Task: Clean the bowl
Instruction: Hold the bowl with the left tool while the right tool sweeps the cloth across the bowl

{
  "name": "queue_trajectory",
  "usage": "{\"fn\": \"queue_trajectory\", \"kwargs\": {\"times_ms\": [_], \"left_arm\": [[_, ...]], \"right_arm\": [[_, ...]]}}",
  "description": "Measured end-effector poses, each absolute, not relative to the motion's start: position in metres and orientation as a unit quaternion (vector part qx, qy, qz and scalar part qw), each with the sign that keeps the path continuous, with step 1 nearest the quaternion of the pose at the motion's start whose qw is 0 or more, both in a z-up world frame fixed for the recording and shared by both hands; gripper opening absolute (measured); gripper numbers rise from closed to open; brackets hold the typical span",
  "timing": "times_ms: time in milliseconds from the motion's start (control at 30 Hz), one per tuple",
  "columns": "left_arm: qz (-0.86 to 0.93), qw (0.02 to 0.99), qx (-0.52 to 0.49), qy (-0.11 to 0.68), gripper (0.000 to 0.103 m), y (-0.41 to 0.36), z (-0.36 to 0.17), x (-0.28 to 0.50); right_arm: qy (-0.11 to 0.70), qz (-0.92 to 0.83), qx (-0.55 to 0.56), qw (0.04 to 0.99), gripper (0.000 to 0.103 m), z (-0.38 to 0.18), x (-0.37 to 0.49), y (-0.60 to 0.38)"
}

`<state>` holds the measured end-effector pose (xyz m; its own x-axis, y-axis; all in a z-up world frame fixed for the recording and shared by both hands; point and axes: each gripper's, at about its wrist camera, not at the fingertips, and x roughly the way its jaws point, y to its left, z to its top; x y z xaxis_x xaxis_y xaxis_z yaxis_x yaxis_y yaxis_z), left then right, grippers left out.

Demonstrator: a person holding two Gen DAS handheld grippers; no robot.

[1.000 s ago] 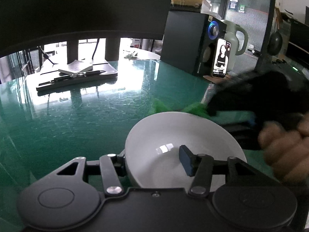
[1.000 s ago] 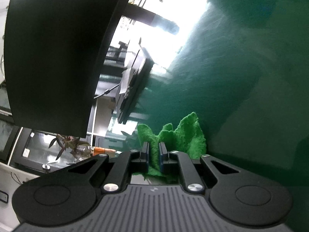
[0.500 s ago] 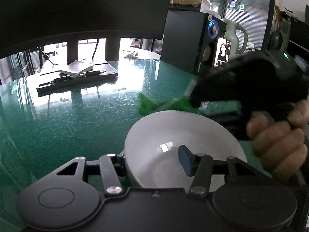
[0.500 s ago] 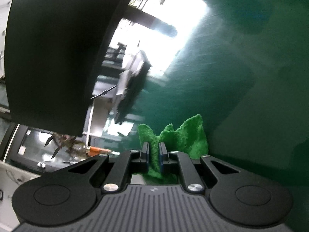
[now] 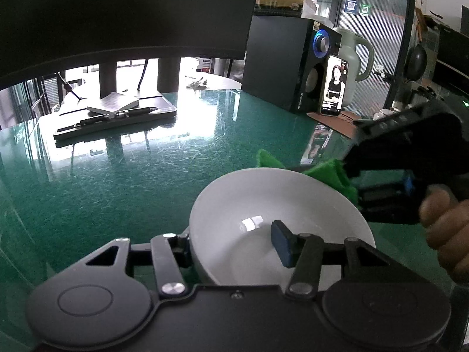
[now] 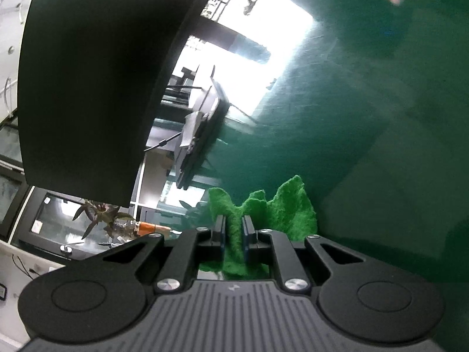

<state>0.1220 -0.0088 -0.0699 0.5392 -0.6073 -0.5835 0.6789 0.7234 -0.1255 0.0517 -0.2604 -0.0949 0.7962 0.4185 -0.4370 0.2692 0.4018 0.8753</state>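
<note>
A white bowl (image 5: 263, 205) stands on the green glass table (image 5: 132, 176) in the left wrist view. My left gripper (image 5: 231, 246) is shut on its near wall, one finger outside at the left and the blue pad (image 5: 280, 245) inside. At the bowl's far right rim, a hand (image 5: 448, 228) holds my right gripper (image 5: 356, 176), which is shut on a green cloth (image 5: 331, 173). In the right wrist view the green cloth (image 6: 263, 211) is pinched between the right gripper's (image 6: 233, 228) pads and sticks up past them. That view does not show the bowl.
A large dark monitor (image 5: 117, 14) stands at the back, with a notebook and pen on its base (image 5: 117, 120). A black speaker (image 5: 287, 64), a lit phone (image 5: 334, 85) and a pale kettle (image 5: 354, 50) stand at the back right.
The right gripper swept the cloth left along the bowl's far rim, then back to the right. The left gripper and the bowl have not moved.
</note>
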Motion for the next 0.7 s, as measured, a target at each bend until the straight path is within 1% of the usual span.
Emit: {"fn": "queue_trajectory", "kwargs": {"times_ms": [167, 633, 700], "left_arm": [[-0.367, 0.875, 0.058, 0.309, 0.051, -0.009, -0.070, 0.122], [-0.372, 0.873, 0.059, 0.309, 0.052, -0.010, -0.070, 0.121], [-0.372, 0.873, 0.059, 0.310, 0.052, -0.010, -0.070, 0.121]], "right_arm": [[0.321, 0.051, 0.530, 0.783, 0.012, -0.095, 0.073, -0.251], [0.321, 0.067, 0.536, 0.778, 0.013, -0.095, 0.077, -0.250], [0.320, 0.061, 0.541, 0.775, 0.013, -0.097, 0.065, -0.256]]}}
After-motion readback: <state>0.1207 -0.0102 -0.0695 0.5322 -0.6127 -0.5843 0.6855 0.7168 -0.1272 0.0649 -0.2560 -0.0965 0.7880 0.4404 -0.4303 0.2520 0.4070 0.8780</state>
